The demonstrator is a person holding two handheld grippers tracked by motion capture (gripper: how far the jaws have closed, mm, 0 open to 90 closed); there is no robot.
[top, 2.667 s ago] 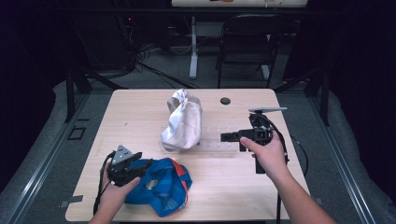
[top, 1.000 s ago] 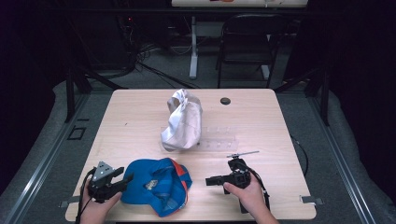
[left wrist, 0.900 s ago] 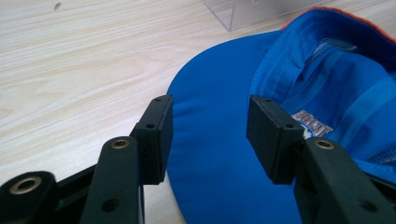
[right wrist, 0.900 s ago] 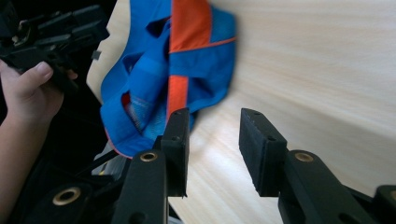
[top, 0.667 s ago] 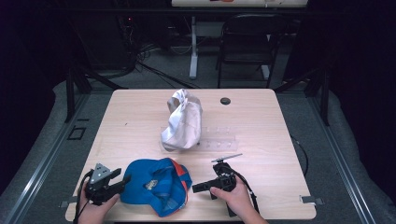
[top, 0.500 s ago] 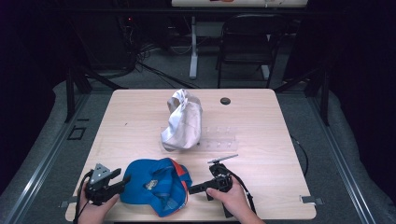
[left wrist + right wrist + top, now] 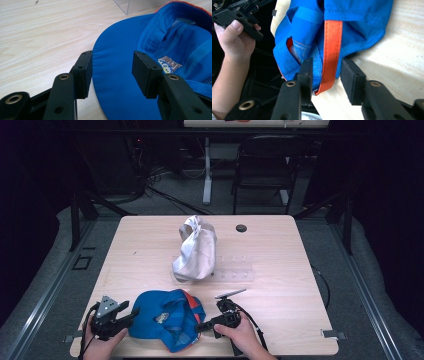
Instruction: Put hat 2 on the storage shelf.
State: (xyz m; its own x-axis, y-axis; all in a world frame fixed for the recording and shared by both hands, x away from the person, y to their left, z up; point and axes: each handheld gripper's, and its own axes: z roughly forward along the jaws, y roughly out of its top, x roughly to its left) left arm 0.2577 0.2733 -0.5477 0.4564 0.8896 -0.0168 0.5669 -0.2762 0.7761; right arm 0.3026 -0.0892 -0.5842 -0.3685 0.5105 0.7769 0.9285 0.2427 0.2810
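A blue cap with orange trim lies upside down near the table's front edge. My left gripper sits at its left, open, and the blue brim lies between the parted jaws without being pinched. My right gripper comes in from the cap's right. Its jaws have just been closing and straddle the orange strap and blue mesh at the cap's back edge. A small gap remains beside the strap.
A crumpled white cloth cap stands mid-table beside a clear plastic box. A small black disc lies near the far edge of the wooden table. A chair stands beyond it. The cap overhangs the front edge.
My right hand has come from the table's right side down and left to the cap's back edge, and its jaws have narrowed. My left gripper has stayed at the brim.
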